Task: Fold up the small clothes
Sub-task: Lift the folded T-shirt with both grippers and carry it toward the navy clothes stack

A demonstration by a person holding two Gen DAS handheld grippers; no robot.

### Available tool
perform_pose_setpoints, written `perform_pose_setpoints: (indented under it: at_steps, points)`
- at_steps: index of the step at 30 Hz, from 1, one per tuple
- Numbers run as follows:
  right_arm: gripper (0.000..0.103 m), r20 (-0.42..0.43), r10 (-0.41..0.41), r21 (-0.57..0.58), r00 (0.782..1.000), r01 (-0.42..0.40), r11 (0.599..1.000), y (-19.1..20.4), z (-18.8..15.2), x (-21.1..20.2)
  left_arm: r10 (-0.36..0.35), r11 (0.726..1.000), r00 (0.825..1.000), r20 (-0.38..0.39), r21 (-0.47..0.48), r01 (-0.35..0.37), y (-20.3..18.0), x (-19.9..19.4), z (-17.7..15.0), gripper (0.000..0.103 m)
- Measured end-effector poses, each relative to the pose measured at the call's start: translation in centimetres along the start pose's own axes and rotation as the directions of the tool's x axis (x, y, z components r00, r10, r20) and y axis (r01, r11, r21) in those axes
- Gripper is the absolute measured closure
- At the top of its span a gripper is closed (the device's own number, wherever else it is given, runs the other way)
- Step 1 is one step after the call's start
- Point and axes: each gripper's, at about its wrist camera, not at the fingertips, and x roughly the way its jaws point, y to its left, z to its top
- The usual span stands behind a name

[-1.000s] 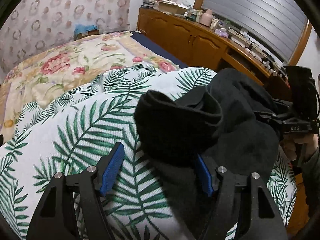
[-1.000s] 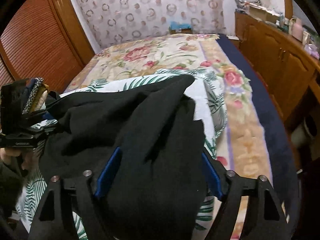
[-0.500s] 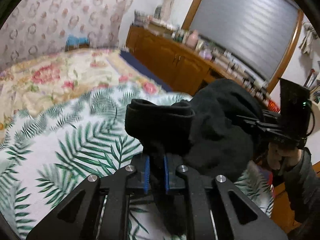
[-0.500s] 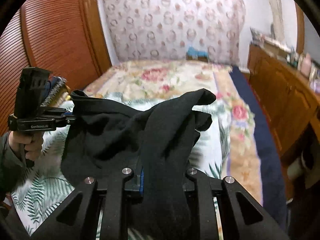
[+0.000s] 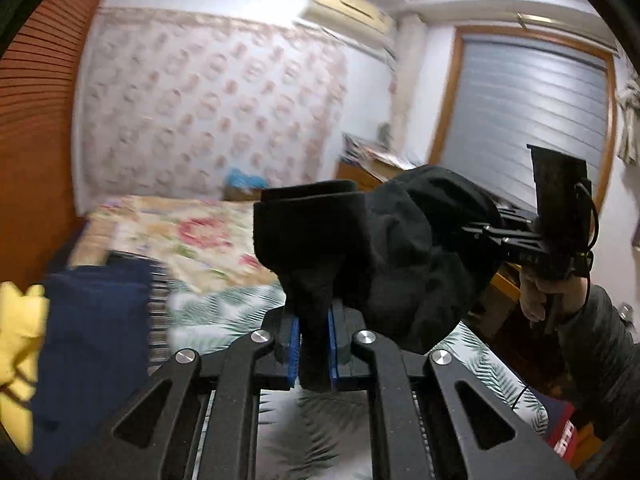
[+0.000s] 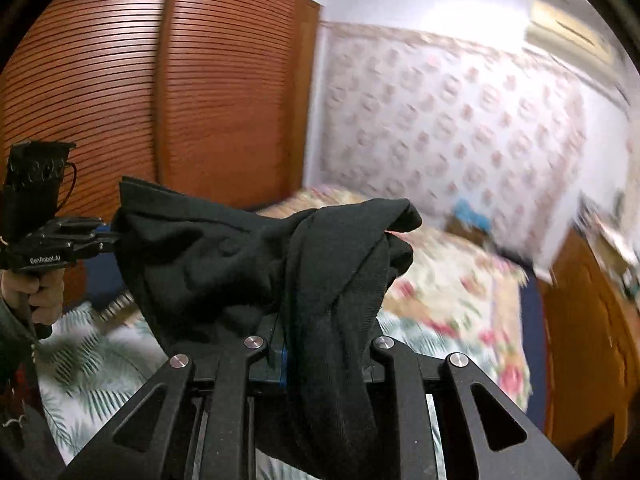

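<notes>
the left gripper (image 5: 314,354) pinches a bunched edge of the black garment (image 5: 372,252) between its blue pads, and the right gripper (image 6: 320,354) is clamped on another edge of the same cloth. the two grips sit apart, likely so the garment hangs between them, clear of the bed (image 5: 208,240), and can open out for folding. it is bunched and sagging in the middle, not yet flat. a blue and yellow pile (image 5: 80,320) sits at the left of the bed.

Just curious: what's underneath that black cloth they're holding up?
Under the black cloth lies a leaf-print sheet on the bed. The part directly beneath is hidden by the cloth and the grippers.
</notes>
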Motion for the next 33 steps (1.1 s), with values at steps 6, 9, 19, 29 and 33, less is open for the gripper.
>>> perform_pose_setpoints:
  at_steps: [6,9,19,29,33]
  points:
    - [0.082,0.063,0.143,-0.146,0.988,-0.133,0.98,4.0,6.6,2.5,0.123,0.991,0.988,0.096,-0.065,-0.117,3.7,-7.7,0.7,0.091]
    - [0.082,0.064,0.223,-0.194,0.973,-0.207,0.959,5.2,9.1,4.0,0.182,0.981,0.976,0.12,-0.092,-0.171,4.9,-11.0,1.1,0.091]
    - [0.082,-0.073,0.435,-0.222,0.898,-0.44,0.87,3.1,13.3,14.9,0.317,0.939,0.945,0.079,-0.165,-0.301,6.3,-14.5,-1.6,0.091]
    - [0.077,-0.128,0.351,-0.259,0.927,-0.373,0.891,6.1,14.4,32.6,0.444,0.865,0.888,-0.12,-0.203,-0.459,13.3,-6.3,-5.5,0.091]
    - [0.054,-0.173,0.267,-0.189,0.948,-0.298,0.936,5.9,13.9,35.6,0.435,0.863,0.886,-0.16,-0.209,-0.461,14.2,-5.5,-6.5,0.078]
